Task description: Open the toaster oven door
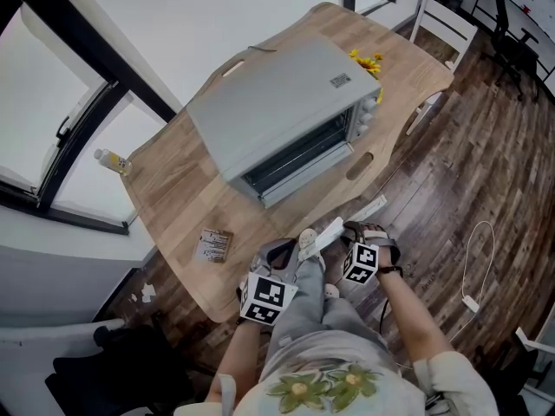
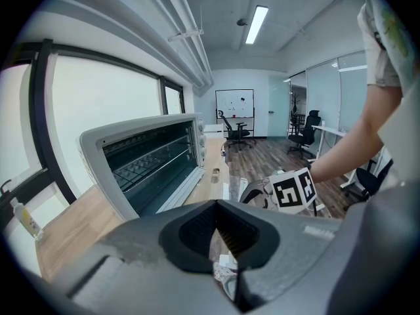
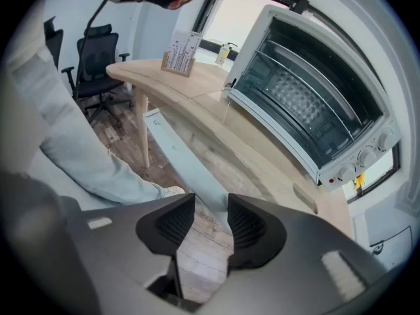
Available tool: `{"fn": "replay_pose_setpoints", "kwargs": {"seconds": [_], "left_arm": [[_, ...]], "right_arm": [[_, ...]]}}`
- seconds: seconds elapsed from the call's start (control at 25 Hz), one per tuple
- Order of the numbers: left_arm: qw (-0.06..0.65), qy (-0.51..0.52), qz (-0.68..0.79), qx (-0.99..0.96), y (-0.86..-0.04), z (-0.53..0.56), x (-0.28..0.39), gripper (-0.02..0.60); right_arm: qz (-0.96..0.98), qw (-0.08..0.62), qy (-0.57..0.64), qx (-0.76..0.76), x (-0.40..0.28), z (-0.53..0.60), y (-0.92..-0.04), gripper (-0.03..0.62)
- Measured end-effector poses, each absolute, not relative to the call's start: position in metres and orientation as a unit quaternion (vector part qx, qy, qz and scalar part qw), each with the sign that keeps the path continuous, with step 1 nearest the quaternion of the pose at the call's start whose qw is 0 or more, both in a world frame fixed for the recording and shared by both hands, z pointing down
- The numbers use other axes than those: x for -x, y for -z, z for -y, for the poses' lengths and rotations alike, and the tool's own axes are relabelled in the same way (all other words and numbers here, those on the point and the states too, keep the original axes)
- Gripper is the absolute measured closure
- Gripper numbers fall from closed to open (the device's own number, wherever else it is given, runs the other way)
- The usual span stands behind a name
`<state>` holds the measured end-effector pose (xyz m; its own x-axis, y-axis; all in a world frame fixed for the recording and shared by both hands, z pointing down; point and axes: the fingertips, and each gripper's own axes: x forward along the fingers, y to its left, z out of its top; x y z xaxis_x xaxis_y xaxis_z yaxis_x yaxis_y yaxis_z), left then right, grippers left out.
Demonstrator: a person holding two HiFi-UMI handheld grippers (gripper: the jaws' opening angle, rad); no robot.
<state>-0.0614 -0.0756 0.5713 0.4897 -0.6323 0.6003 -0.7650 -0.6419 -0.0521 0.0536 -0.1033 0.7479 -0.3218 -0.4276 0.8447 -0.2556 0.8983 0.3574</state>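
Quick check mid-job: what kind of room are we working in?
Probably an office or meeting space, not a kitchen: office chairs and a whiteboard stand at the far end, and the toaster oven sits on a wooden table beside large windows.

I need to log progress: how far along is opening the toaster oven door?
Done, it seems: the toaster oven door lies folded down in front of the open cavity. In hand: nothing. The left gripper is shut and empty, the right gripper has its fingers apart, both off the table. Nothing looks left.
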Motion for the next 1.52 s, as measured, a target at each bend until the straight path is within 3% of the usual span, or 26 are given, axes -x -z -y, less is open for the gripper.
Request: {"fn": "replay_pose_setpoints", "kwargs": {"seconds": [0.12, 0.56, 0.76, 1.2, 1.52], "left_arm": [[0.11, -0.297, 0.407, -0.857, -0.571, 0.076, 0.06, 0.577], [0.104, -0.291, 0.407, -0.86, -0.563, 0.075, 0.057, 0.577], [0.093, -0.283, 0.407, -0.864, -0.553, 0.078, 0.053, 0.577], [0.09, -0.245, 0.401, -0.878, -0.533, 0.079, 0.031, 0.577], [0.08, -0.212, 0.397, -0.89, -0.509, 0.075, 0.014, 0.577]], "right_arm": [[0.818, 0.526, 0.04, -0.228, -0.054, 0.103, -0.744, 0.385], [0.855, 0.419, -0.038, -0.305, -0.048, 0.094, -0.698, 0.391], [0.864, 0.357, -0.045, -0.354, -0.051, 0.097, -0.659, 0.42], [0.874, 0.181, -0.093, -0.44, -0.062, 0.1, -0.563, 0.594], [0.888, 0.158, -0.092, -0.421, -0.055, 0.082, -0.525, 0.595]]}}
